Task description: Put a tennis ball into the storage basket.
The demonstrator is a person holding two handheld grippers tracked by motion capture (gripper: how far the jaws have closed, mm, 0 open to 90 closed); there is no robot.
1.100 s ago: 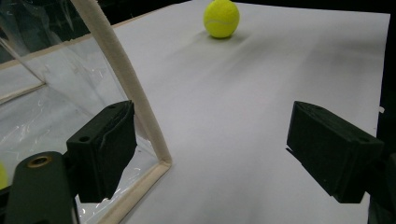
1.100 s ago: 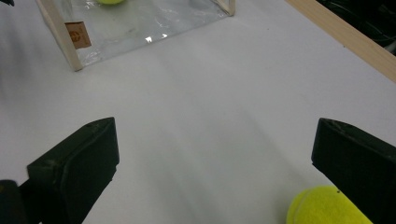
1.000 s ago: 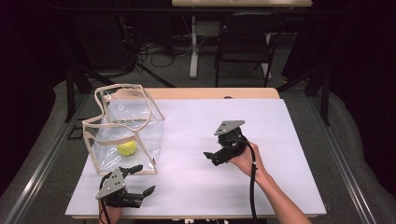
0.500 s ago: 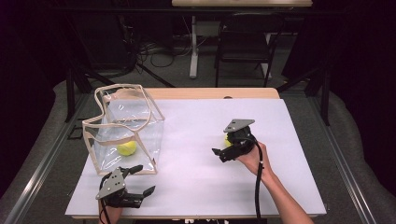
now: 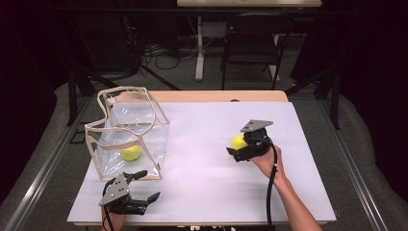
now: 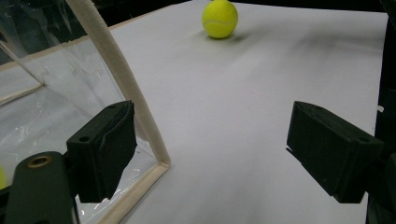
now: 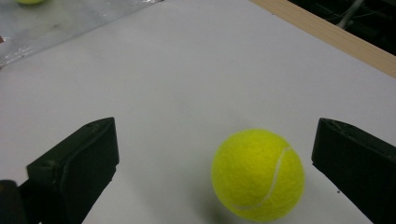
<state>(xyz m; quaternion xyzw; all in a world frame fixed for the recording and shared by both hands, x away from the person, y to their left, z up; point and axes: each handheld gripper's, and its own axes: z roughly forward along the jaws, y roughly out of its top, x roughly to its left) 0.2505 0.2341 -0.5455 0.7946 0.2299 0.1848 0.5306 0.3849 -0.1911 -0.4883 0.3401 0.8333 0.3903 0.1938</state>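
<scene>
Left gripper [image 5: 144, 188] sits low at the near edge, jaws wide apart, one pad just beside the bag's [image 5: 126, 139] near corner, holding nothing. Inside that clear bag, one ball [image 5: 130, 152] already lies on the bottom. Moving right: the right gripper [image 5: 234, 150] has slid away from the table's middle over the last second and now straddles the second ball [image 7: 257, 174], jaws spread on either side, not yet touching it. That ball rests on the white table [image 5: 202, 168], well apart from the bag. So the pickup looks imminent. Count: two balls, one bag, two grippers, both open-jawed.
</scene>
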